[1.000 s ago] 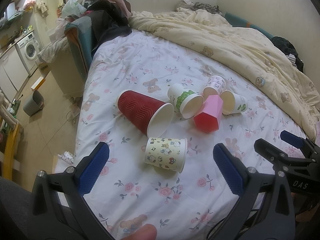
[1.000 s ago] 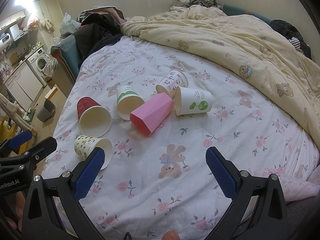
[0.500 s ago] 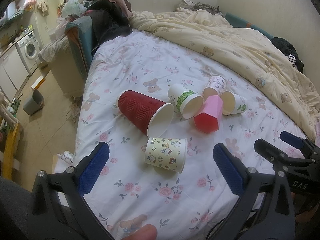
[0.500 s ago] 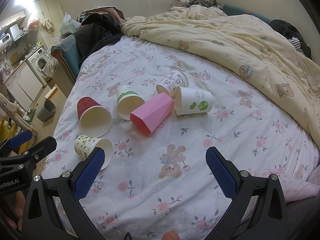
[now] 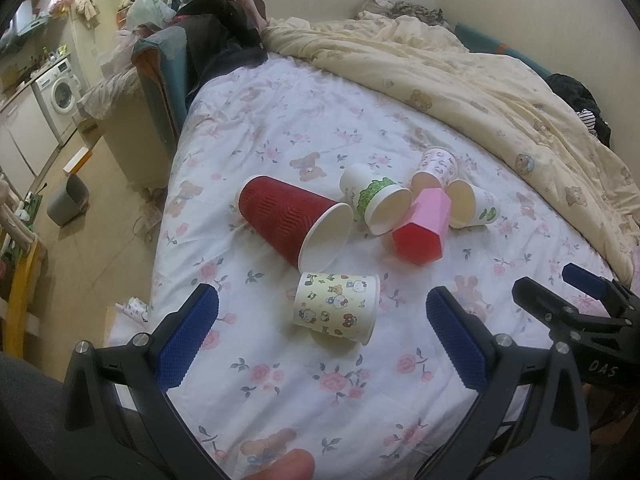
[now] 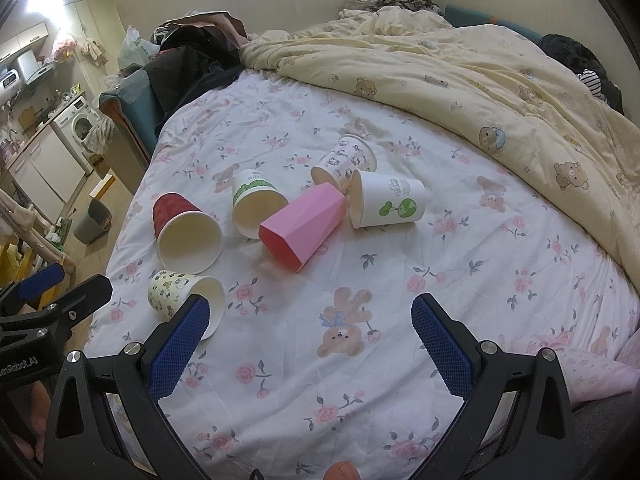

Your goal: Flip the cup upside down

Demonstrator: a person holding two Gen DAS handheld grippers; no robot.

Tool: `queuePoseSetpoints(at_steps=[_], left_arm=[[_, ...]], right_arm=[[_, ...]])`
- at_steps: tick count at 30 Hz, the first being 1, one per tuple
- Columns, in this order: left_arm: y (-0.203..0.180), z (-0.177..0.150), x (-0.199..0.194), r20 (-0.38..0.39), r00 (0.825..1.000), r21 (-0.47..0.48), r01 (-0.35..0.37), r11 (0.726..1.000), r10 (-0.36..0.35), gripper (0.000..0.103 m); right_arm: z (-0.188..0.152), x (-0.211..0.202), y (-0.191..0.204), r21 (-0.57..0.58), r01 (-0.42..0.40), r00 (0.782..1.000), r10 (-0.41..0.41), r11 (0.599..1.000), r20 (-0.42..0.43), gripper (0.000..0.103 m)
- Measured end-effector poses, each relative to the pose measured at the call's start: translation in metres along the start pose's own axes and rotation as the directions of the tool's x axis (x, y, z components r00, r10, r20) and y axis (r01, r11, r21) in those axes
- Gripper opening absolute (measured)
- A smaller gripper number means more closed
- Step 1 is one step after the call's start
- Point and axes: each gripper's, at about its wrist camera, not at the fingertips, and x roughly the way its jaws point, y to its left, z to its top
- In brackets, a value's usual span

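Observation:
Several cups lie on their sides on the floral bedsheet [image 5: 280, 380]. A cartoon-print cup [image 5: 336, 310] [image 6: 180, 294] lies nearest. Behind it are a red ribbed cup [image 5: 288, 216] [image 6: 180, 226], a white cup with green print [image 5: 372, 200] [image 6: 254, 204], a pink faceted cup [image 5: 422, 226] [image 6: 304, 226], a white cup with a tree print [image 5: 474, 208] [image 6: 388, 204] and a pink-patterned cup [image 5: 436, 166] [image 6: 346, 160]. My left gripper [image 5: 322, 340] is open and empty just before the cartoon cup. My right gripper [image 6: 310, 344] is open and empty over bare sheet, right of it.
A cream bear-print quilt [image 6: 460, 72] is bunched along the back and right of the bed. Dark clothes [image 5: 216, 36] pile at the far left corner. The bed's left edge drops to a tiled floor with a grey bin [image 5: 68, 200] and a washing machine [image 5: 60, 92].

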Motion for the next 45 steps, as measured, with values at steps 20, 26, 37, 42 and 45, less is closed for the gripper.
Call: queuePoseSetpoints(at_steps=[20, 26, 37, 42, 45], left_arm=[[0.021, 0.068, 0.023, -0.073, 0.996, 0.009, -0.045, 0.999, 0.046, 0.103], [0.033, 0.105, 0.046, -0.106, 0.993, 0.015, -0.053, 0.998, 0.054, 0.103], [0.067, 0.114, 0.11, -0.286, 0.958, -0.05, -0.051, 0.997, 0.034, 0.103], [0.089, 0.112, 0.123, -0.355, 0.935, -0.161, -0.051, 0.986, -0.01, 0.103], [0.09, 0.112, 0.128, -0.373, 0.928, -0.172, -0.054, 0.984, -0.015, 0.103]], right_arm=[[0.064, 0.021, 0.008, -0.031, -0.061, 0.997, 0.06, 0.998, -0.051, 0.103], [0.104, 0.05, 0.019, -0.068, -0.086, 0.992, 0.079, 0.994, -0.099, 0.103], [0.148, 0.135, 0.021, 0.021, -0.214, 0.911, 0.208, 0.976, -0.357, 0.103], [0.16, 0.17, 0.033, 0.054, -0.281, 0.845, 0.274, 0.958, -0.46, 0.103], [0.157, 0.196, 0.043, 0.037, -0.265, 0.813, 0.244, 0.964, -0.529, 0.102]])
